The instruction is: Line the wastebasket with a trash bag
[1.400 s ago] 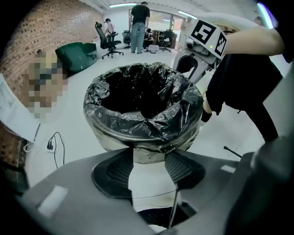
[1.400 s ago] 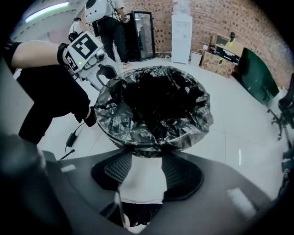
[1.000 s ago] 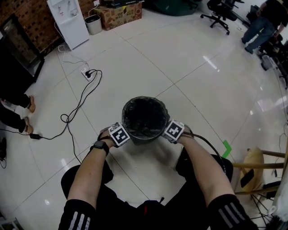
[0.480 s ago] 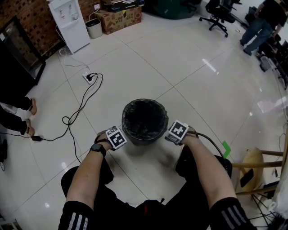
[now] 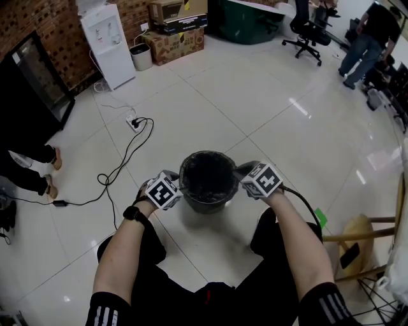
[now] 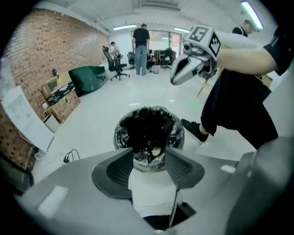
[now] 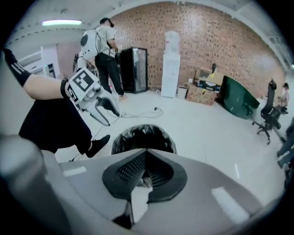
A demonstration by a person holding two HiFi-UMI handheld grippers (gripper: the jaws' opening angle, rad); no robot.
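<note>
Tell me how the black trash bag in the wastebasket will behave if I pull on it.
The trash bag is probably floppy and light: its film lies crumpled inside. Its glossy sheen suggests it may slip in a grip. The wastebasket stands on smooth tile, so a tug might drag it.

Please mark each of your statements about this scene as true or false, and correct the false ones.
1. A black trash bag lines the round dark wastebasket. True.
2. The left claw is shut. False: its jaws stand apart with nothing between them; the wastebasket only shows beyond them.
3. The right claw is wide open. False: its jaws have just closed and their tips meet; no held thing can be made out between them.
4. A white water dispenser stands by the red brick wall. True.
5. The black cable lies inside the wastebasket. False: it lies on the white tiled floor, left of the wastebasket in the head view.
</note>
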